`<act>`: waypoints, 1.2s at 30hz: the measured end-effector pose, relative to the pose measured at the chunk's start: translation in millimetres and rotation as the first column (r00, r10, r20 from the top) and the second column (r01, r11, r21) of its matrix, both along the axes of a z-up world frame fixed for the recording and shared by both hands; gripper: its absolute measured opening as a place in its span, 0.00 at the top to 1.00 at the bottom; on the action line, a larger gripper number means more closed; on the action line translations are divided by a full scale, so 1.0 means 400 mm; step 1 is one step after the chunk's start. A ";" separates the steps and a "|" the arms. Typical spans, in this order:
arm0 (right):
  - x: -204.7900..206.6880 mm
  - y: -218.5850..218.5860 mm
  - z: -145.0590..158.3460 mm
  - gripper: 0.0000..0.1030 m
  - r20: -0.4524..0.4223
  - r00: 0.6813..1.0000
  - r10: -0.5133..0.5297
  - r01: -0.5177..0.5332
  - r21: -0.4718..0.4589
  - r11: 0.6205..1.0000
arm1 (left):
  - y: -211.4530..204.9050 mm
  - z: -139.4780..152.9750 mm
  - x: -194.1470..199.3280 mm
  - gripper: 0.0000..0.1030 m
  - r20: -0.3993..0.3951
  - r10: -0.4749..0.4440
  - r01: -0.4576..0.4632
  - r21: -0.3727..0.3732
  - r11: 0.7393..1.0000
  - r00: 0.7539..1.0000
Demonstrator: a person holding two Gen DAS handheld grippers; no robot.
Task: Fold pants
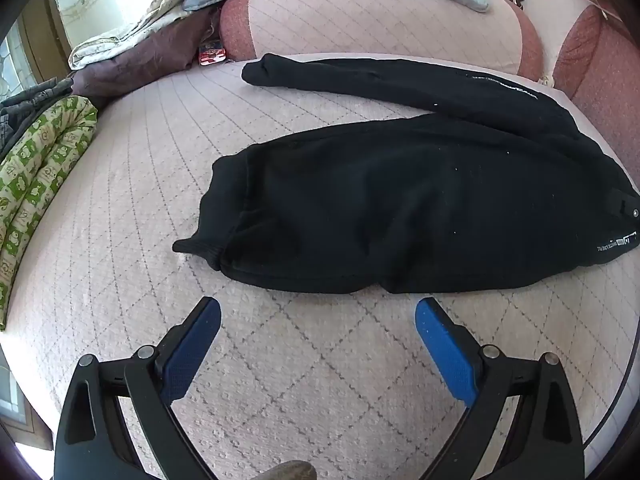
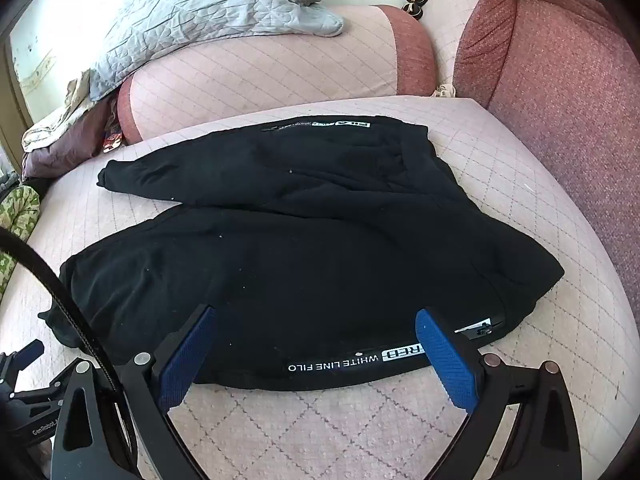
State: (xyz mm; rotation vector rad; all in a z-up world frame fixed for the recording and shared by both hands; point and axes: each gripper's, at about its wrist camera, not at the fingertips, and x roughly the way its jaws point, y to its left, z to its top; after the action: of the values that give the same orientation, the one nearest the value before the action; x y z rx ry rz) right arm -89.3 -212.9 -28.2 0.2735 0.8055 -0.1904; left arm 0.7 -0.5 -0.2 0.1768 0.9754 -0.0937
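Black pants (image 1: 400,208) lie spread on a pink quilted cushion seat (image 1: 140,184), the two legs splayed toward the left and the waist at the right. My left gripper (image 1: 318,316) hovers open just in front of the near leg's edge, with only cushion between its blue pads. In the right wrist view the pants (image 2: 300,248) fill the middle, with white lettering along the near hem. My right gripper (image 2: 316,328) stands open over that near edge, its fingertips (image 2: 430,324) above the fabric and not pressing on it. The left gripper (image 2: 24,356) shows at the lower left.
A pink bolster (image 2: 260,80) backs the seat, with a grey quilted blanket (image 2: 208,0) on top. A red-brown cushion (image 2: 560,100) rises at the right. A green patterned cloth (image 1: 40,176) and piled bedding (image 1: 132,52) lie at the left. A black cable (image 2: 60,292) crosses the lower left.
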 end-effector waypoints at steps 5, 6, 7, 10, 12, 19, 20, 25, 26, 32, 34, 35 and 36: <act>-0.003 0.006 0.001 0.02 0.002 1.000 0.004 -0.004 -0.014 1.000 | -0.015 -0.015 -0.004 0.05 -0.018 -0.018 0.019 0.021 1.000 1.000; -0.003 0.007 0.001 0.02 0.001 1.000 0.005 -0.005 -0.017 1.000 | -0.016 -0.013 -0.004 0.05 -0.019 -0.028 0.028 0.020 0.999 0.999; -0.002 0.008 0.002 0.02 0.000 1.000 0.006 -0.006 -0.019 1.000 | -0.013 -0.012 -0.006 0.05 -0.013 -0.029 0.030 0.026 0.999 0.999; -0.001 0.012 0.004 0.02 -0.001 1.000 0.006 -0.006 -0.029 1.000 | -0.046 -0.018 -0.008 0.05 0.004 -0.025 0.025 0.044 0.999 1.000; -0.001 0.012 0.005 0.02 0.000 1.000 0.006 -0.006 -0.032 0.999 | -0.030 -0.020 -0.011 0.05 -0.003 -0.028 0.029 0.045 0.999 1.000; -0.006 -0.001 0.012 0.02 0.007 1.000 -0.015 0.015 -0.042 0.999 | 0.020 -0.039 -0.007 0.00 -0.075 0.011 -0.017 -0.079 0.997 0.997; -0.007 -0.004 0.013 0.02 0.011 1.000 -0.020 0.020 -0.043 0.999 | 0.019 -0.040 -0.010 0.00 -0.073 0.005 -0.010 -0.074 0.997 0.997; -0.015 -0.064 0.015 0.02 0.009 0.997 -0.078 0.078 -0.003 0.997 | 0.019 -0.017 -0.020 0.12 -0.101 -0.045 0.037 -0.082 0.996 0.994; -0.020 -0.090 0.016 0.02 0.010 0.995 -0.103 0.102 0.025 0.994 | 0.027 -0.004 -0.024 0.28 -0.090 -0.044 0.035 -0.098 0.995 0.995; -0.099 -0.321 -0.014 0.02 -0.017 0.939 -0.343 0.329 0.327 0.886 | 0.171 0.059 0.024 0.43 -0.100 0.102 -0.129 -0.315 0.940 0.990; -0.131 -0.390 -0.049 0.02 -0.059 0.913 -0.404 0.387 0.441 0.810 | 0.221 0.067 0.059 0.42 -0.108 0.164 -0.191 -0.339 0.921 0.981; -0.140 -0.410 -0.063 0.02 -0.076 0.905 -0.418 0.401 0.479 0.781 | 0.242 0.069 0.079 0.42 -0.109 0.195 -0.221 -0.332 0.917 0.975; -0.145 -0.423 -0.076 0.02 -0.093 0.899 -0.427 0.412 0.507 0.757 | 0.252 0.070 0.094 0.42 -0.112 0.210 -0.235 -0.313 0.920 0.971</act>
State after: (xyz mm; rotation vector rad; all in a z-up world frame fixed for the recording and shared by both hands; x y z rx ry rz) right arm -147.4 -382.0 -58.7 0.9765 0.7462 -0.3934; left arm 38.5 100.3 27.8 -0.2443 1.0356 -0.0505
